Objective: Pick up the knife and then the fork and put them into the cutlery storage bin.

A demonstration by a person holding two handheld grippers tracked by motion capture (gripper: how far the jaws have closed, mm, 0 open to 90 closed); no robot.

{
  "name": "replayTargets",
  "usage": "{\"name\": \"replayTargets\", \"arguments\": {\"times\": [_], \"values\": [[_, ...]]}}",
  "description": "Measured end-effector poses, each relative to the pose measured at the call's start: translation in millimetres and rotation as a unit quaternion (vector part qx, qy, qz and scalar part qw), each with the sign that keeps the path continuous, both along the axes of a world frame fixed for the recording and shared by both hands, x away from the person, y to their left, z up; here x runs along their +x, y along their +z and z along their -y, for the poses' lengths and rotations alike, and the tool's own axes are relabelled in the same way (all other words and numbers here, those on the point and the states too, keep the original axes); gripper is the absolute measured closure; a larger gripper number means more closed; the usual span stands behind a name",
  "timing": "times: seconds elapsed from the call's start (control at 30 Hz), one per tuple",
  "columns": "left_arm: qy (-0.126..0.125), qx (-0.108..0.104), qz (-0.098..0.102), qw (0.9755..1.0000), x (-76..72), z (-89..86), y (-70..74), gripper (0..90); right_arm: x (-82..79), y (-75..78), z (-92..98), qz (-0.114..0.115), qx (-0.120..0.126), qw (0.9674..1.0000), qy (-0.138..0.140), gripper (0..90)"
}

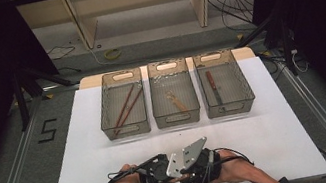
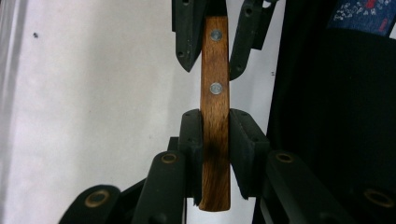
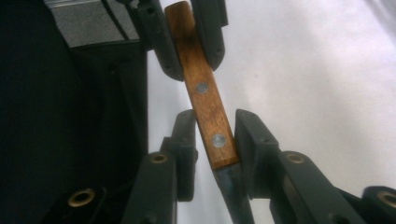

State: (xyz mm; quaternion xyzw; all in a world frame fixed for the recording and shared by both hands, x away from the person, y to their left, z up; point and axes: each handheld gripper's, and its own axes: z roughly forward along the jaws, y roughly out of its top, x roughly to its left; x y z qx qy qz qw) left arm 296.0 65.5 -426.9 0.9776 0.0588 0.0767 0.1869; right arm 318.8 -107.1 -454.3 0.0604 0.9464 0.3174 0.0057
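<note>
A knife with a brown wooden handle (image 2: 215, 116) and two metal rivets is held between both grippers near the table's front edge. My left gripper (image 2: 215, 122) is shut on the butt half of the handle, its pads pressed against both sides. From the opposite direction, my right gripper (image 3: 215, 127) is shut on the same handle (image 3: 208, 109) close to the dark blade (image 3: 231, 186), which runs down between its jaws. In the high view the left gripper (image 1: 170, 171) and right gripper (image 1: 188, 170) meet tip to tip, each in one of the person's hands.
Three mesh baskets stand in a row at the middle of the white table top (image 1: 268, 123). The left basket (image 1: 126, 128) holds brown chopsticks, the middle basket (image 1: 177, 117) a pale wooden utensil, the right basket (image 1: 229, 108) another knife.
</note>
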Motion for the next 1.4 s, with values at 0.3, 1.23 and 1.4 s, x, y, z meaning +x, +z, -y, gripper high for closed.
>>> {"name": "replayTargets", "arguments": {"times": [0.3,1.23,1.4], "values": [[-0.009,-0.006,0.01,0.9999,1.0,-1.9,-0.1,69.5,-1.4,-1.4,-0.4,-0.012,-0.001,0.9998,0.017,77.8],[0.187,-0.176,0.011,0.9663,23.5,-57.8,0.2,34.6,33.9,16.6,41.3,0.022,0.031,0.9919,-0.121,78.1],[0.223,-0.214,0.005,0.951,26.1,-72.5,-7.5,31.4,44.8,25.6,56.9,0.03,0.049,0.9856,-0.159,78.1]]}}
